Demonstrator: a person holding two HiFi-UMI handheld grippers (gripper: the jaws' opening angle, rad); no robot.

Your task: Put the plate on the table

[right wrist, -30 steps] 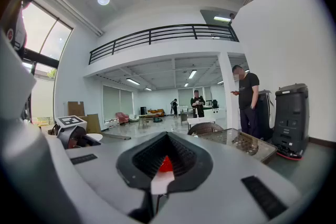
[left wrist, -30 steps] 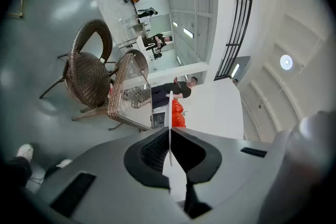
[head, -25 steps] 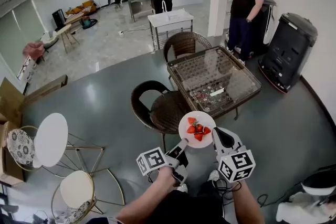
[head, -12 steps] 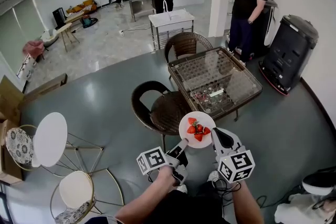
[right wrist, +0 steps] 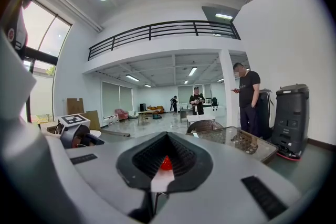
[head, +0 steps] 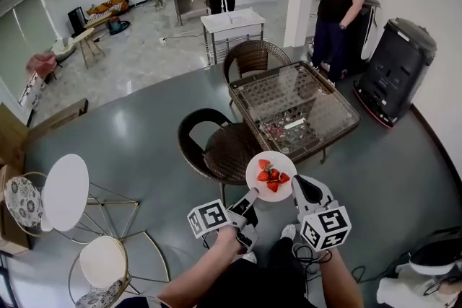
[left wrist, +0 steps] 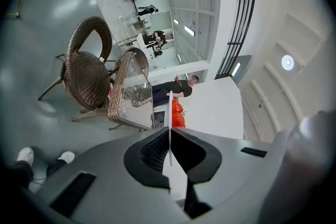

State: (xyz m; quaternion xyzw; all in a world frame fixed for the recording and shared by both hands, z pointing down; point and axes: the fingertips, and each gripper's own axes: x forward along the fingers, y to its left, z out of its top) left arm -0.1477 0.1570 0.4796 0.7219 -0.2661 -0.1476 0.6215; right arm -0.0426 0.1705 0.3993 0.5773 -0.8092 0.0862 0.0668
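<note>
A white plate with red strawberries hangs in the air above the floor, just short of the glass-topped wicker table. My left gripper is shut on the plate's near-left rim, and my right gripper is shut on its near-right rim. In the left gripper view the plate shows edge-on between the jaws, with strawberries beyond. In the right gripper view the plate's rim sits between the jaws, with a strawberry behind it and the table ahead.
A brown wicker chair stands directly ahead at the table's near-left corner, another at its far side. Small items lie on the glass. A black machine and a person stand right of the table. White round chairs are at the left.
The plate and both grippers keep their place in view. The view has shifted slightly, with the table and chair a little lower and nearer.
</note>
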